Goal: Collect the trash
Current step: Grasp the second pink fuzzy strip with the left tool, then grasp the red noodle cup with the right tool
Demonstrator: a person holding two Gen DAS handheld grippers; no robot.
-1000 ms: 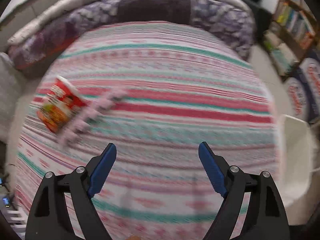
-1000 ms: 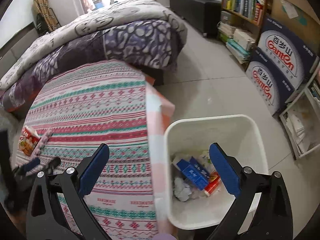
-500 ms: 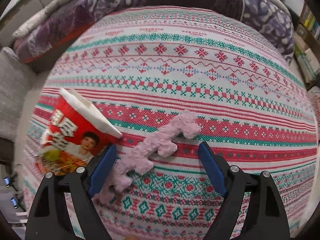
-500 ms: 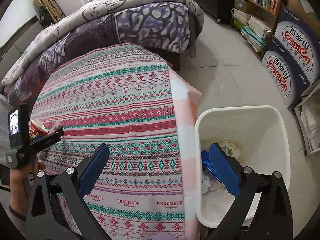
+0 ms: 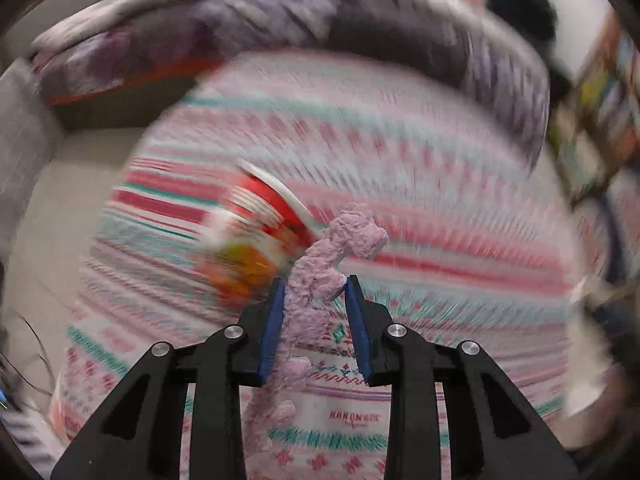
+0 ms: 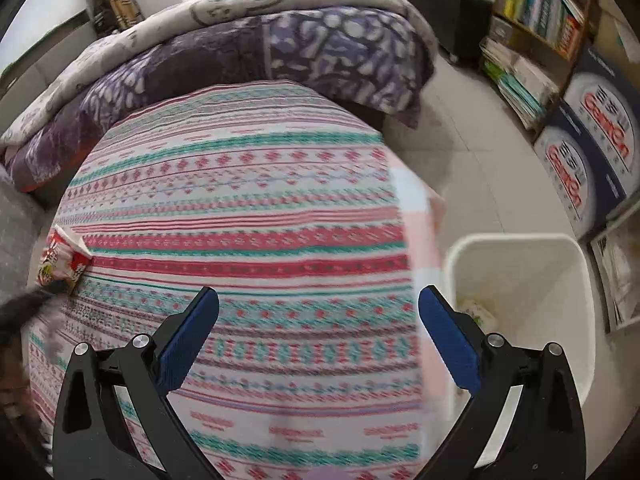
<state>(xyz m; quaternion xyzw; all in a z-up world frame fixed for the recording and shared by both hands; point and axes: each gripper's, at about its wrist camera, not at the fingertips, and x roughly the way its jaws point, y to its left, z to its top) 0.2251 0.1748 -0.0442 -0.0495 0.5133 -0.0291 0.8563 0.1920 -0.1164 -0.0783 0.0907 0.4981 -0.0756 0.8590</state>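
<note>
A patterned woven cloth (image 6: 240, 208) covers the tabletop. Above it, the left gripper (image 5: 314, 300) has just closed its 2 jaws on a fuzzy, knobbly pink strip (image 5: 320, 276). Behind lies a red cup (image 5: 260, 232). The right gripper (image 6: 318, 316) is released near a white plastic bin (image 6: 560, 280).

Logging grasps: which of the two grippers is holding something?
The left gripper: its jaws clamp the fuzzy pink strip. The right gripper is open and empty.

A long, fuzzy pink strip (image 5: 316, 280) sits clamped upright between blue pads. Just behind it, a red instant-noodle cup (image 6: 62, 260) lies tipped on its side on the striped cloth.
</note>
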